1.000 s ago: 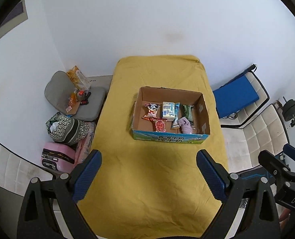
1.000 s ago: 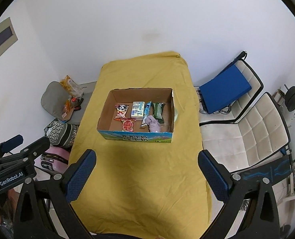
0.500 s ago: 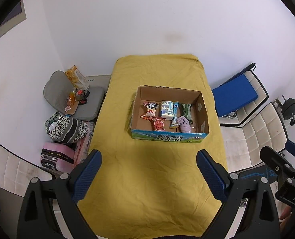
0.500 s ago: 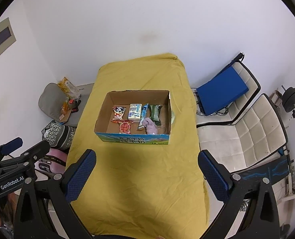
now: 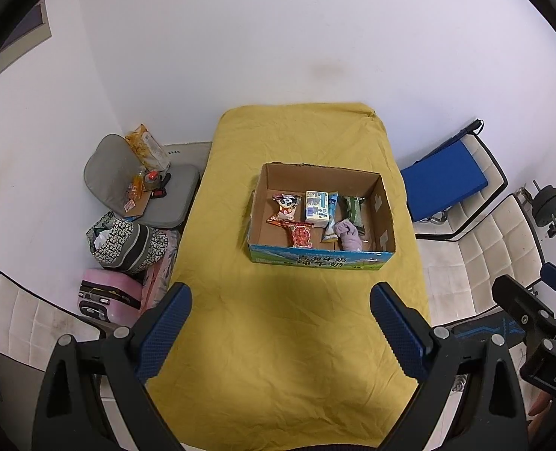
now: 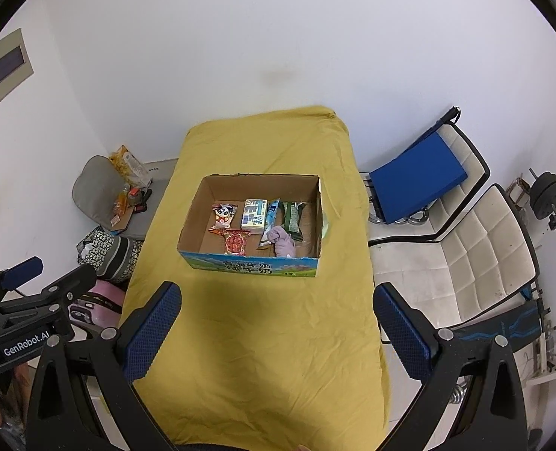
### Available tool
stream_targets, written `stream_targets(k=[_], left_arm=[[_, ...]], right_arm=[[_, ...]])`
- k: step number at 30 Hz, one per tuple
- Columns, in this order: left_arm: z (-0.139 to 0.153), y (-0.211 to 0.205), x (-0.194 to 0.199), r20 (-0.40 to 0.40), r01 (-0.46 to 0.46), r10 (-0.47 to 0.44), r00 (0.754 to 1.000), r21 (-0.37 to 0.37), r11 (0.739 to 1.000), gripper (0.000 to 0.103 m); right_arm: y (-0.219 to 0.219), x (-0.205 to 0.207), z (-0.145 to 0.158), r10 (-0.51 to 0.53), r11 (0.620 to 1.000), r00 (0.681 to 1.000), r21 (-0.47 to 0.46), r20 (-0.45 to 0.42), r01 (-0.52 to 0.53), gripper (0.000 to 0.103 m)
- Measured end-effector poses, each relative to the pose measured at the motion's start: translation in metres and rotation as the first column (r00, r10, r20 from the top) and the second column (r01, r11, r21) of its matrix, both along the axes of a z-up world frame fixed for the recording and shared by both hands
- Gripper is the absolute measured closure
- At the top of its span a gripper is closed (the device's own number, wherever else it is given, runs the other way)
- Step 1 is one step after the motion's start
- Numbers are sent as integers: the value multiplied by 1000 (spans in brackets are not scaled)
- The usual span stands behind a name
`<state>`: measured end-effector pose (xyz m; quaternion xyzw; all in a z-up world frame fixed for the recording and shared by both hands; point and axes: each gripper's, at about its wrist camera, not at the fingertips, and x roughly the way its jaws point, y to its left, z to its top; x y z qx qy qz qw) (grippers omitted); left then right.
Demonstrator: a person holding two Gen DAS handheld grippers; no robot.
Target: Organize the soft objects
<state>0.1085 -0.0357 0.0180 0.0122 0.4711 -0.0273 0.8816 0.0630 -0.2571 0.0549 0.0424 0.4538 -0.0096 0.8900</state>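
1. A cardboard box [image 5: 321, 218] sits on the yellow cloth [image 5: 285, 319] that covers the table. Inside it lie a cow-print snack bag [image 5: 286, 205], a red packet [image 5: 301, 235], a tissue pack [image 5: 316, 206], a blue sachet [image 5: 331, 218], a green packet [image 5: 353, 212] and a crumpled lilac cloth [image 5: 347, 236].
2. The left gripper [image 5: 280, 329] and right gripper [image 6: 278, 329] hang high above the near end of the table, both with fingers spread wide and nothing between them.
3. With everything soft already in the box, this fits either a tidy-up finished or items waiting to be taken out, so no move is settled.
4. Any grasp here would go best from straight above, pinching a packet at its middle and keeping clear of the box walls.
5. Against the frames 1 second earlier, both views have risen a little and the box sits slightly smaller; its contents have not shifted.
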Motion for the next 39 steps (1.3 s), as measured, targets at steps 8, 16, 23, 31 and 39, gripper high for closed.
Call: stream_targets(k=[8,16,23,31,39], left_arm=[[1,1,-2,-2,-2,2,1000,2,1000,6],[3,0,-4,1,-3,3,1000,2,1000,6],[3,0,-4,1,-5,5,1000,0,1000,6],[4,-1,-6,5,-10,10,1000,5,1000,6],[6,0,-8,2,-16,16,1000,6,1000,6]], right_arm=[[1,-1,-1,-1,1000,1000,-6,-2,1,0],[2,-3,-3,-3,1000,1000,-10,-2,3,0],[1,-6,-3,-10,1000,1000,-15,5,10,0],[0,-8,-1,-15,1000,1000,-18,12,15,0],[-2,-9,0,-16,1000,1000,-18,13,16,0]])
